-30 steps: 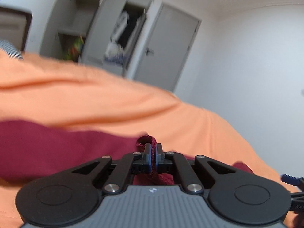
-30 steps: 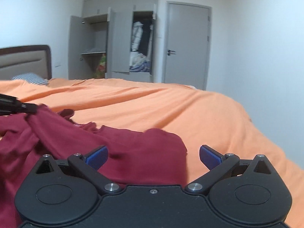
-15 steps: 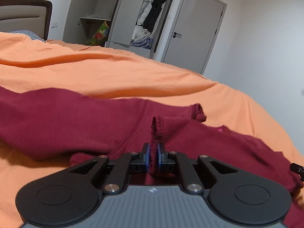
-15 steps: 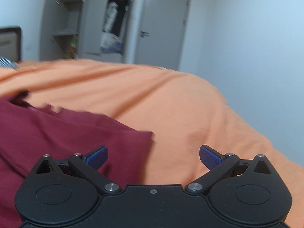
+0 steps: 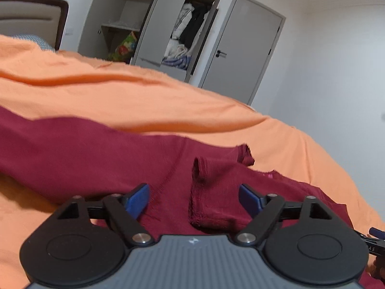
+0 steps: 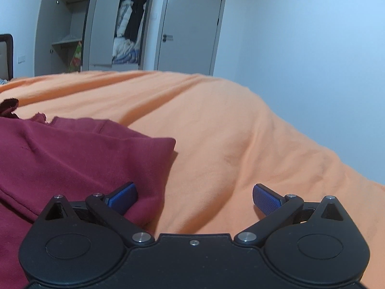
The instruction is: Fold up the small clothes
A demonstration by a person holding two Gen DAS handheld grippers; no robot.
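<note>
Inspector: Orange bedding (image 6: 216,125) is filling both views, with an open wardrobe (image 5: 168,31) and a shut door (image 6: 190,24) standing behind. Your maroon garment (image 5: 84,154) is lying spread on it, running off the left edge in each view.

Operator: And my grippers?

Inspector: Your left gripper (image 5: 194,198) is sitting wide apart over the garment, gripping nothing; a raised hem fold (image 5: 196,192) is standing between its fingers. Your right gripper (image 6: 193,198) is also gaping, holding nothing, its left fingertip lying against the garment's edge. Whether that fold is touching your left fingers, I cannot tell.
</note>
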